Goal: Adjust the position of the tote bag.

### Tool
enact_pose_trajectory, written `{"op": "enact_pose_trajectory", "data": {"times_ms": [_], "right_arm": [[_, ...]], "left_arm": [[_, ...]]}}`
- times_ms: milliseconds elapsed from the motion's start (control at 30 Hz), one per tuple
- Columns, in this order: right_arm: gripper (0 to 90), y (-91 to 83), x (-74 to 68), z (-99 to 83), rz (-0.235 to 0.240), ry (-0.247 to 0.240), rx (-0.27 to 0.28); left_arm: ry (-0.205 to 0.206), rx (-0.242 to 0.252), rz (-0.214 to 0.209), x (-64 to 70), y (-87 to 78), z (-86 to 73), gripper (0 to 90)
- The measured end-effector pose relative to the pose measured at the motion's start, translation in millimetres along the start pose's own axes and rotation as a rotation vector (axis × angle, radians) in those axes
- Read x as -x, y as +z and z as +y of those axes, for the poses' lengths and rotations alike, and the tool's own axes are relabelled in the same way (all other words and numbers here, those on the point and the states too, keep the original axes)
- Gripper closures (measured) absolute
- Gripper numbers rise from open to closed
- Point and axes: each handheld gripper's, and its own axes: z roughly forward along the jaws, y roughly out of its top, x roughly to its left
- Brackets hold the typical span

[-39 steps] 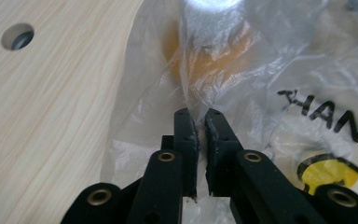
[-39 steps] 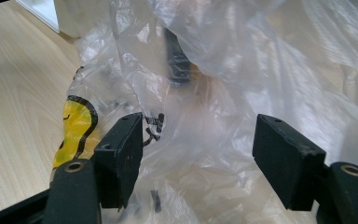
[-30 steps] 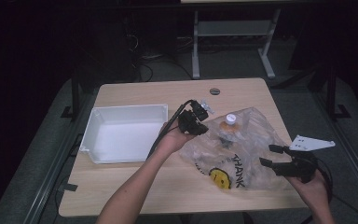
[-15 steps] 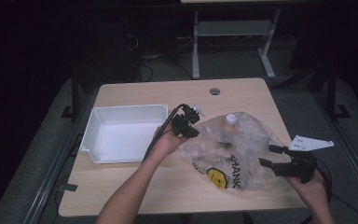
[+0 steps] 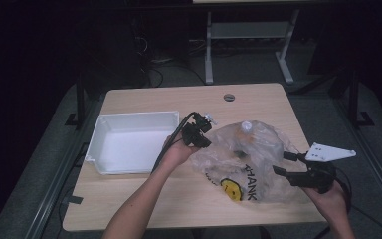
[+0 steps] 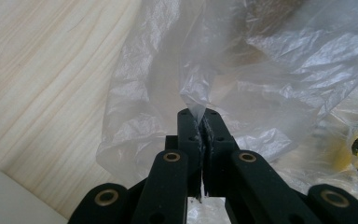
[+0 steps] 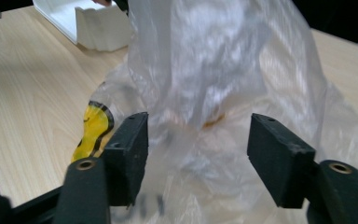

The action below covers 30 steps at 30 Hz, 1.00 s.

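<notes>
A clear plastic bag (image 5: 258,154) with a yellow smiley and black lettering lies on the wooden table (image 5: 179,199), right of centre. Through it I see a bottle with a white cap (image 5: 247,126). My left gripper (image 5: 202,130) is at the bag's left edge, raised a little. In the left gripper view it (image 6: 200,114) is shut on a pinched fold of the bag (image 6: 265,70). My right gripper (image 5: 281,163) stands open at the bag's right side. In the right gripper view its jaws (image 7: 198,140) are spread wide with the bag (image 7: 223,70) rising just beyond them.
An empty white tray (image 5: 104,129) sits at the table's left, close to my left hand; its corner (image 7: 98,23) appears behind the bag. A round cable hole (image 5: 229,97) is near the far edge. Bare wood (image 7: 32,84) lies in front of the tray.
My left gripper has drawn the pinched bag edge a little to the left and toward me, stretching the bag. The right gripper has hardly moved.
</notes>
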Motion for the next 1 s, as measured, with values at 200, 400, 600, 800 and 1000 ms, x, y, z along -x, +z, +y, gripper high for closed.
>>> {"op": "enact_pose_trajectory", "data": {"times_ms": [200, 400, 600, 800, 1000], "right_arm": [[44.5, -0.3, 4.3, 10.4, 0.015, -0.014, 0.022], [53.0, -5.2, 6.5, 21.5, 0.045, -0.030, 0.059], [54.6, -3.2, 5.3, 26.8, 0.077, -0.040, 0.057], [75.8, -2.0, -0.7, 29.7, 0.067, -0.064, 0.039], [87.5, 2.2, -6.8, 37.1, 0.057, -0.107, 0.014]], "left_arm": [[0.001, -0.002, -0.007, 0.2, 0.2, 0.8, 87.1], [0.002, 0.005, -0.006, -0.5, -0.7, 1.9, 86.7], [0.002, 0.007, -0.004, -1.2, -3.4, 2.1, 85.7], [0.013, 0.015, -0.003, 0.6, -8.6, 1.5, 82.2], [0.018, 0.058, -0.004, 3.0, -24.3, -0.1, 72.7]]}}
